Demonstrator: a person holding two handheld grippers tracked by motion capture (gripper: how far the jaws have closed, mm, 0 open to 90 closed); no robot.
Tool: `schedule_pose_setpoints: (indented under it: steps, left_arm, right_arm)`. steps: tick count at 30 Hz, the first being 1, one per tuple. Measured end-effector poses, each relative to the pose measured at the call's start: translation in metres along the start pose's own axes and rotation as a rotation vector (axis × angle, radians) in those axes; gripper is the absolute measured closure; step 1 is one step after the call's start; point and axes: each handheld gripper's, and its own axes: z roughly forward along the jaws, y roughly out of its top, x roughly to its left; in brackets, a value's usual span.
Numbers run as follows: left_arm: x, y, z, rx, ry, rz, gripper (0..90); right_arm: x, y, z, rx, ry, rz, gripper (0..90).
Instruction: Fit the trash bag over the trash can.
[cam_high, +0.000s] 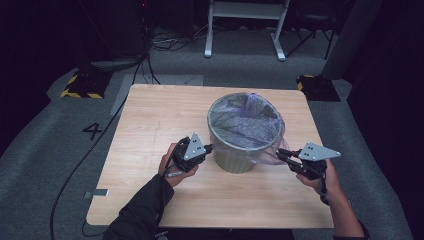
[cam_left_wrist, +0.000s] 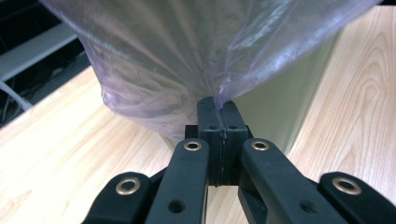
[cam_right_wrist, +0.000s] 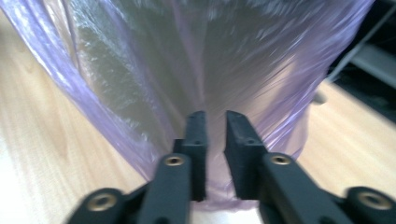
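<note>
Your left gripper (cam_left_wrist: 221, 109) is clamped on the bag (cam_high: 246, 120) hem at the bin (cam_high: 235, 162)'s near left; right gripper (cam_right_wrist: 215, 122) jaws nearly together, film between, grip unclear; bin lies between both, mid-table (cam_high: 150, 115); right hem trails outward.

The left gripper (cam_high: 209, 148) has its jaws pressed together; the right gripper (cam_high: 281, 154) has a narrow gap between its jaws, both forearms low.

A thin, translucent pale-purple plastic bag (cam_high: 246, 122) lines a round, pale grey-green bin (cam_high: 235, 162) that stands upright near the middle of the tabletop. The bag's crinkled edge is folded over the rim and drapes down the bin's outside wall.
</note>
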Motion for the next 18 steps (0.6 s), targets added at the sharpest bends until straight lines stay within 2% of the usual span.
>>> schedule_pose_setpoints:
  steps: [3, 6, 11, 12, 18]
  left_arm:
    - [0.004, -0.006, 0.002, 0.013, -0.002, -0.008, 89.9]
    - [0.008, -0.014, 0.007, 0.035, -0.007, -0.016, 90.0]
    - [0.009, -0.020, 0.012, 0.057, -0.014, -0.023, 90.0]
    - [0.009, -0.021, 0.014, 0.067, -0.018, -0.007, 90.0]
    - [0.012, -0.031, 0.027, 0.139, -0.024, -0.004, 90.0]
  right_arm:
    - [-0.002, -0.011, 0.010, 0.029, 0.023, 0.024, 89.6]
    - [-0.003, -0.024, 0.021, 0.055, 0.040, 0.059, 90.0]
    - [-0.004, -0.034, 0.030, 0.072, 0.047, 0.082, 90.0]
    - [-0.004, -0.034, 0.030, 0.072, 0.047, 0.082, 90.0]
    - [-0.005, -0.045, 0.044, 0.132, 0.051, 0.109, 90.0]
